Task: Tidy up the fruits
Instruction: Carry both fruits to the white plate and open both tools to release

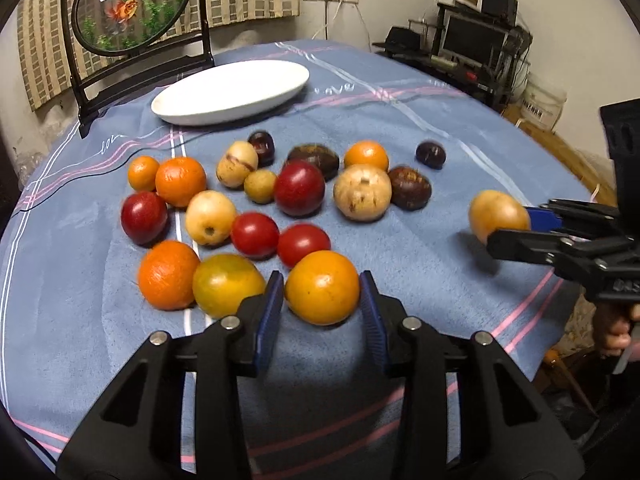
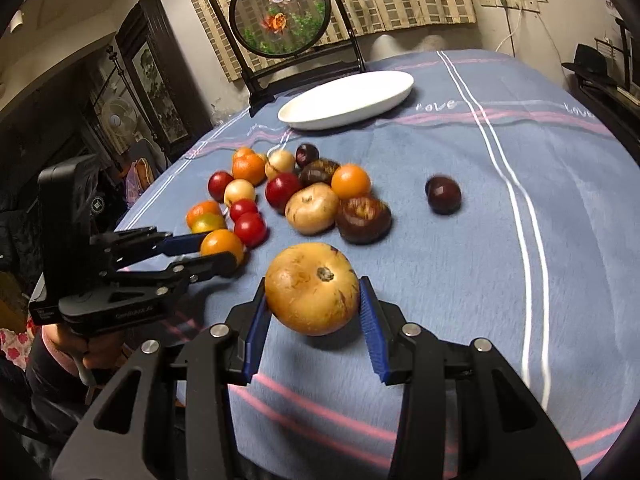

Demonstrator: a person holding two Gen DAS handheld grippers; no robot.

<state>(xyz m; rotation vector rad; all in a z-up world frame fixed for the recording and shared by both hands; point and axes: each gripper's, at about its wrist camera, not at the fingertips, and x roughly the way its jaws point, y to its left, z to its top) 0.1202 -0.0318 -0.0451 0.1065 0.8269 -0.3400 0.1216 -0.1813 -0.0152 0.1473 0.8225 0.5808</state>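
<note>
Nearest, the left gripper [image 1: 322, 312] has its blue pads pressed on an orange fruit [image 1: 322, 287] at the pile's near edge. Further right, the right gripper [image 2: 312, 316] clamps a tan fruit [image 2: 312, 288] above the blue tablecloth [image 2: 460, 272].

fruit between left gripper [image 1: 322, 302] pads: orange [image 1: 322, 287]
fruit between right gripper [image 2: 314, 312] pads: tan-yellow [image 2: 312, 288]
pads: blue [image 1: 269, 316]
tablecloth: blue, pink and white stripes [image 2: 460, 208]
plate beyond: white [image 1: 230, 92]
</note>
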